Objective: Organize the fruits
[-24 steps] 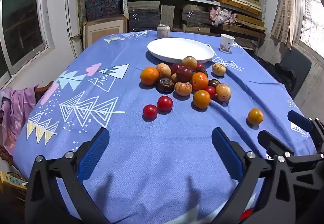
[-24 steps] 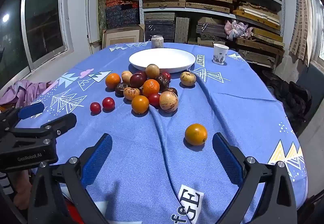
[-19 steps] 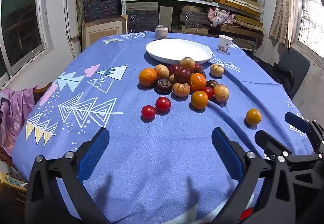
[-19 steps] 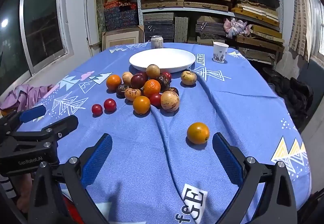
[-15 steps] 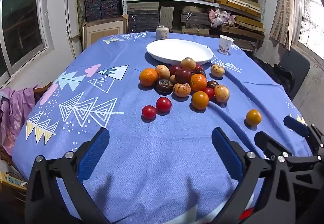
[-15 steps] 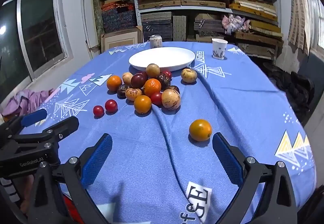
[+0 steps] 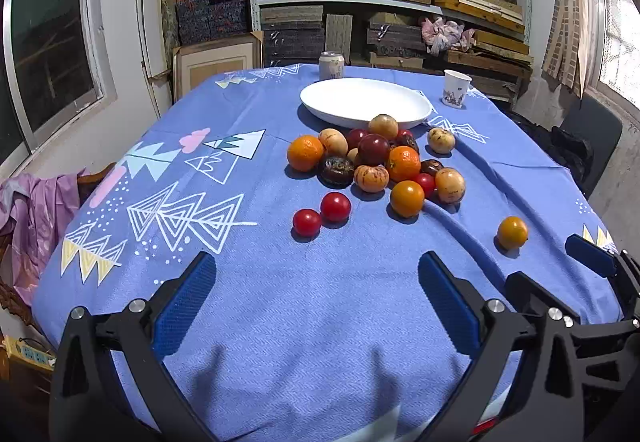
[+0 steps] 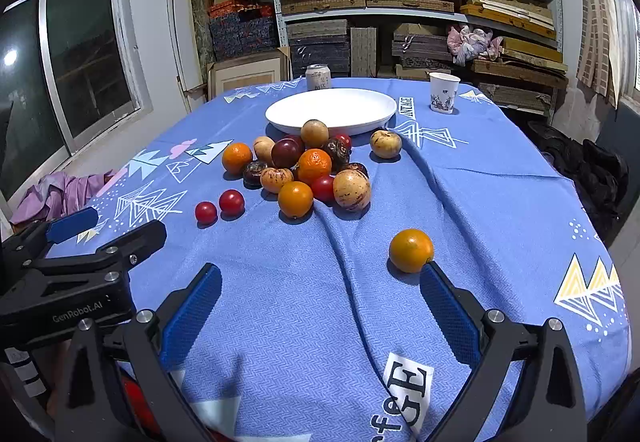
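Your right claw (image 8: 320, 306) has slid closer to the lone round orange fruit (image 8: 411, 250); it now sits just by one blue finger. Both claws, left (image 7: 316, 302) too, are wide apart, holding nothing. The white plate (image 8: 376, 98) waits empty.

Mixed fruits (image 7: 372, 166) lie heaped just before the empty white plate (image 7: 366, 101); one orange (image 8: 411, 250) sits apart.
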The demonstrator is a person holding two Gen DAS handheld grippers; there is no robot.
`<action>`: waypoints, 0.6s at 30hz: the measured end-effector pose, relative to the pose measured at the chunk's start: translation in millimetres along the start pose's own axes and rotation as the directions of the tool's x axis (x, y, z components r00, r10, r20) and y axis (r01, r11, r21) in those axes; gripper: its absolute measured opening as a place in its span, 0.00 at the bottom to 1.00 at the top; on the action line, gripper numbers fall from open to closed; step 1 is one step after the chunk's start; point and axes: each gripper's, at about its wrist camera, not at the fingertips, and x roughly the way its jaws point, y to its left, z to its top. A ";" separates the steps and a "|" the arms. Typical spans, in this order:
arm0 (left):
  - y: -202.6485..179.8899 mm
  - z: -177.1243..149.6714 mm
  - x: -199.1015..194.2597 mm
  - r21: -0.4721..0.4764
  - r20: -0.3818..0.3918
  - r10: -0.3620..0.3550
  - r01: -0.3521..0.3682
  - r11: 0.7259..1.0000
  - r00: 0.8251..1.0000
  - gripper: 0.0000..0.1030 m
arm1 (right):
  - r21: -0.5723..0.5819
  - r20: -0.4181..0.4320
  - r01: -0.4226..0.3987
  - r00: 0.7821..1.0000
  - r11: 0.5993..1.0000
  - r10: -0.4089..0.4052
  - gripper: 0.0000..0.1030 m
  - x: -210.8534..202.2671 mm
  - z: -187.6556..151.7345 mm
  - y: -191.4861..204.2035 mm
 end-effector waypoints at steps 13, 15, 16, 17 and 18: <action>3.0 -1.9 2.0 -0.026 -0.005 -0.009 0.009 1.000 1.000 0.96 | -0.017 0.015 0.006 1.000 1.000 -0.005 0.97 -4.1 1.3 0.5; 5.0 -2.6 3.0 -0.033 -0.009 -0.009 0.008 0.999 1.000 0.96 | -0.007 0.017 0.012 1.000 1.000 -0.012 0.97 -4.4 1.1 -1.4; 5.3 -3.0 3.5 -0.034 -0.012 -0.009 0.008 0.999 1.000 0.96 | -0.002 0.024 0.010 1.000 1.000 -0.009 0.97 -6.0 1.2 -2.1; 5.8 -3.3 4.0 -0.035 -0.014 -0.008 0.007 0.999 1.000 0.96 | -0.001 0.029 0.009 1.000 1.000 -0.009 0.97 -6.5 0.6 -2.3; 6.5 -3.6 4.1 -0.037 -0.015 -0.007 0.006 0.999 1.000 0.96 | 0.000 0.035 0.009 0.999 1.000 -0.009 0.97 -7.8 0.8 -2.3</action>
